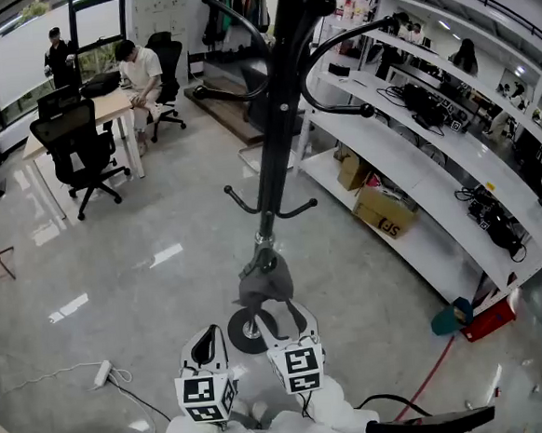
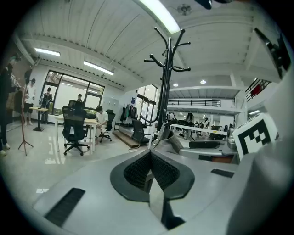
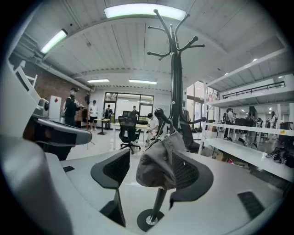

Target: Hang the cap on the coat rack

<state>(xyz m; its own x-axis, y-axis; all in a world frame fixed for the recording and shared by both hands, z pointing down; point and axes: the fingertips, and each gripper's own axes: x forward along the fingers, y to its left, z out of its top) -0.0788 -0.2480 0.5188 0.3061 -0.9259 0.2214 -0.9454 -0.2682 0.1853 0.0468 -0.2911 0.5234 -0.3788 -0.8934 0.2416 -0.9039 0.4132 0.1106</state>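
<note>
Closest to the lens in the head view are my two tools, low in the frame with their marker cubes facing up. The left tool [image 1: 206, 342] sits lower left of centre, and the right tool [image 1: 284, 318] is just beside it, reaching toward the tall black metal coat rack [image 1: 274, 136]. The rack's pole runs from its round black base [image 1: 236, 339], above the cubes, up through the middle of the frame. A soft grey fabric cap [image 1: 265, 281] hangs low on the pole, right above the right tool's fingertips. Long white shelving [image 1: 435, 165] fills the right side over a glossy grey floor [image 1: 144, 268].

Through the left gripper view, the left tool [image 2: 150, 165] has its dark ribbed pads pressed together with nothing between them. The coat rack [image 2: 169, 78] stands upright beyond them at upper centre, its curved hooks spreading under the ceiling light.

Through the right gripper view, the right tool [image 3: 158, 167] has its jaws spread wide and is not clamped on anything. The grey cap [image 3: 154, 172] hangs from a low ball-tipped hook [image 3: 159, 113] of the coat rack [image 3: 175, 78]. It droops into the gap between the jaws and overlaps the right-hand pad [image 3: 190, 172]. I cannot tell whether it touches that pad. The round base [image 3: 149, 220] shows at lower centre, under the cap.
</note>
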